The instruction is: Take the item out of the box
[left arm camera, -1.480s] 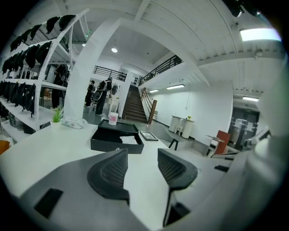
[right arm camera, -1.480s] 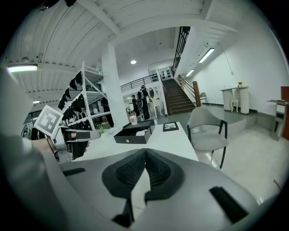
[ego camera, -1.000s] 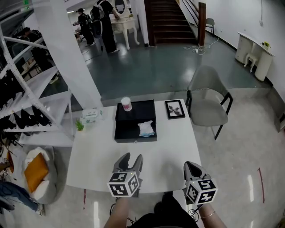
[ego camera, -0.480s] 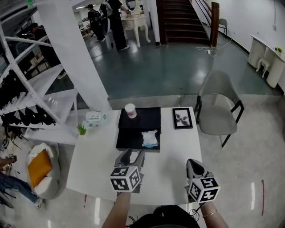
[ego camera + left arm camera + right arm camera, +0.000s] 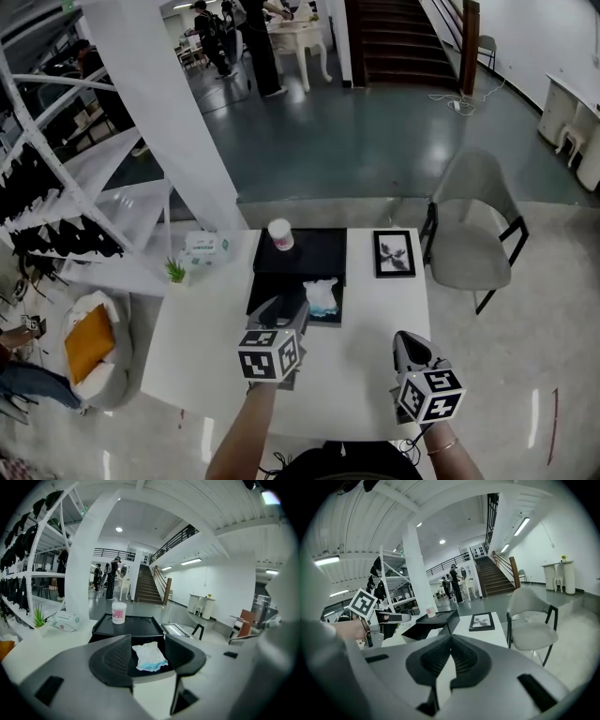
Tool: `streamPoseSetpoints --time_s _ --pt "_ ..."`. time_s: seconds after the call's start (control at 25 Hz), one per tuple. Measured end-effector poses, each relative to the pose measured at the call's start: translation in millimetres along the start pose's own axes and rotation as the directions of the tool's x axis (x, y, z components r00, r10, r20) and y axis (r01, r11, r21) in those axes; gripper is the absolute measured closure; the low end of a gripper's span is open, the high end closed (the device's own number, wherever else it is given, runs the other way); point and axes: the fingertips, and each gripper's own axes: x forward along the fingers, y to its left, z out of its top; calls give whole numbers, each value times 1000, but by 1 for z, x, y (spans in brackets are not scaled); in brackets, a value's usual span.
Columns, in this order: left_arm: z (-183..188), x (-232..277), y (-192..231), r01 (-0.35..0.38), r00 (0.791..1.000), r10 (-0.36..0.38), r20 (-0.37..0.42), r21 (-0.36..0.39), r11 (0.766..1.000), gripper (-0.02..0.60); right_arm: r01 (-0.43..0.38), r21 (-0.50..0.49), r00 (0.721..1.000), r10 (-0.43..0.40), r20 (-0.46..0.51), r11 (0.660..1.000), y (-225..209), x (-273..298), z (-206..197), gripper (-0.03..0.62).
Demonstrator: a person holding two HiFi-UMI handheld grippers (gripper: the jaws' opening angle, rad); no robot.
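Note:
An open black box [image 5: 272, 298] lies on the white table [image 5: 206, 347], its raised lid [image 5: 309, 251] behind it. A crumpled white and blue packet [image 5: 321, 297] rests in the near tray. My left gripper [image 5: 287, 315] hovers at the tray's near edge, open, with nothing between its fingers. In the left gripper view the packet [image 5: 148, 657] shows just beyond the open left gripper [image 5: 147, 644]. My right gripper [image 5: 410, 345] is over the table's right front, shut and empty. In the right gripper view the right gripper [image 5: 450, 639] has its pads meeting, and the box [image 5: 433, 620] is ahead to the left.
A white cup [image 5: 279, 234] stands on the lid. A framed picture [image 5: 395, 253] lies right of the box. A tissue pack [image 5: 204, 247] and a small plant [image 5: 174, 272] sit at the table's left rear. A grey chair [image 5: 473, 225] is at the right, white shelving [image 5: 66, 187] at the left.
Both grippers have moved forward over the table toward the box. The left one has come from the table's front to the tray's near edge. Its jaws look the same.

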Motion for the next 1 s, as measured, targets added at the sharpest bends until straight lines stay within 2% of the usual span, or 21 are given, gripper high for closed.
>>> streamPoseSetpoints --time_s 0.32,0.52,0.72,1.0 --pt "-6 38 9 -16 997 18 -75 34 999 372 -9 3 1000 9 -18 1000 -7 12 -1 594" --pt "-12 57 5 14 992 -9 -128 37 999 361 2 16 1000 -2 -27 1000 -15 12 -3 594" --pt "-23 77 -2 42 976 -34 -217 33 999 339 8 27 999 -8 -34 1000 -22 13 -5 594" --pt "-40 100 -4 47 947 -29 -319 47 998 320 19 33 999 -17 -43 999 -29 14 -6 594"
